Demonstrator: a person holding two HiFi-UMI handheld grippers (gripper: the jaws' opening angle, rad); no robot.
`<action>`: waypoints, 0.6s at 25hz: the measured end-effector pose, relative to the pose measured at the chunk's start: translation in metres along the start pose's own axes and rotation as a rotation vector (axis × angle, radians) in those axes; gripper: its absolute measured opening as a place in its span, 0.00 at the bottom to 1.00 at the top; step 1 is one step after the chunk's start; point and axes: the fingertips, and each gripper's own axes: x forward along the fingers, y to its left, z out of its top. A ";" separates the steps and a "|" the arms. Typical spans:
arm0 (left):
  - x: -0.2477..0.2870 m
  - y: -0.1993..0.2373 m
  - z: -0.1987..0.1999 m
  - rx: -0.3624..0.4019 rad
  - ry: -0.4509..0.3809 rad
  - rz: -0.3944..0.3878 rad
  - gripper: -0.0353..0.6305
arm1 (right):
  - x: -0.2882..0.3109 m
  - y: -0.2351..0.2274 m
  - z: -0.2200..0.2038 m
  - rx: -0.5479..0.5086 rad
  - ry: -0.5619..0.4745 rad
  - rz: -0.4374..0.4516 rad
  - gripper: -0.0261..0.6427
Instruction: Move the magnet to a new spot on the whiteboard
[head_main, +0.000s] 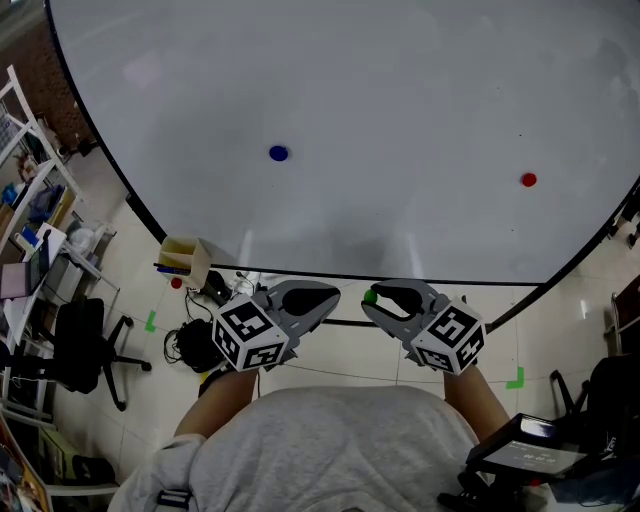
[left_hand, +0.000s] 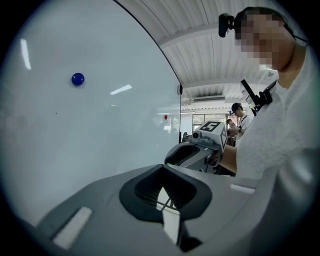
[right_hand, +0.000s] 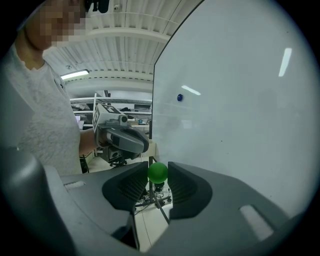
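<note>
Magnet (right_hand: 158, 172) held near whiteboard (head_main: 400, 80).
Right tongs (right_hand: 158, 169) pinch this green magnet; left tongs (left_hand: 163, 166) closed, empty; cubes (head_main: 247, 335) bear square black-and-white markers.

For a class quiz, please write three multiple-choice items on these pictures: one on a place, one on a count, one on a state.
1. The left claw is: A wide open; B shut, empty; C shut on a pen.
2. Magnets on the whiteboard: A two; B one; C four.
3. The green magnet is: A on the whiteboard; B in the left claw; C in the right claw.
Key: 1 B, its tips meet with nothing between them; 2 A, the blue magnet and the red magnet; 3 C, it is pinched there from both sides.
</note>
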 end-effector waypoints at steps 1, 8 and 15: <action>0.000 0.000 0.001 -0.007 -0.007 -0.003 0.03 | 0.000 0.000 0.001 0.001 -0.002 0.001 0.23; 0.004 -0.001 -0.001 -0.014 -0.003 -0.009 0.03 | -0.002 0.001 -0.004 0.007 -0.001 -0.005 0.23; 0.006 0.000 -0.003 -0.020 -0.003 -0.010 0.03 | -0.004 0.005 -0.006 -0.004 0.003 -0.003 0.23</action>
